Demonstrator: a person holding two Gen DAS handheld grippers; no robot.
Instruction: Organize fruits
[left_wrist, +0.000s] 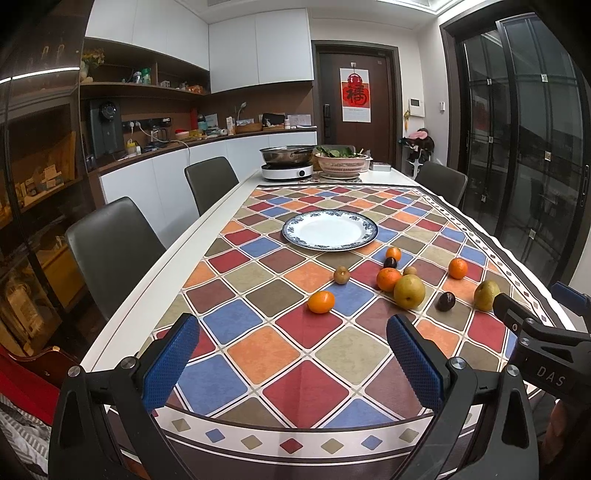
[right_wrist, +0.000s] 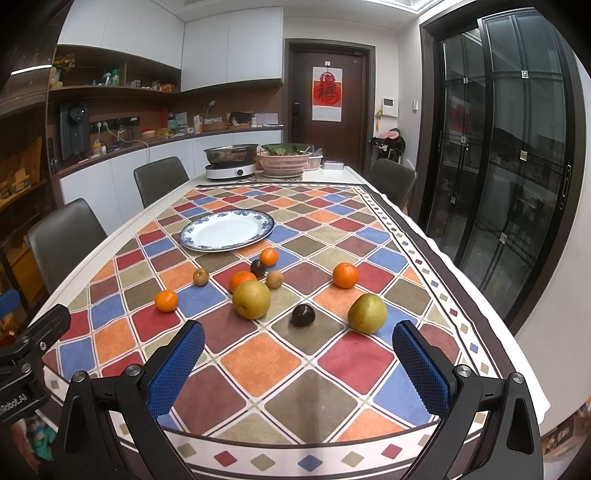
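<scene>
Nine fruits are sitting loose on the tablecloth near the bare plate, likely their destination. Left gripper and right gripper are hovering wide open, holding nothing

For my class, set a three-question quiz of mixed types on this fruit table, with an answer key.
1. True or false: the plate already holds fruit.
2. Multiple choice: how many oranges lie on the tablecloth? A two, B four, C six.
3. Fill in: both the left gripper and the right gripper have their jaws ____.

Key
1. False: the plate is bare, and all the fruit sits on the cloth nearer the grippers.
2. B: one at the left, one behind the big pear, one near the plate, one at the right.
3. Open, holding nothing.
</scene>
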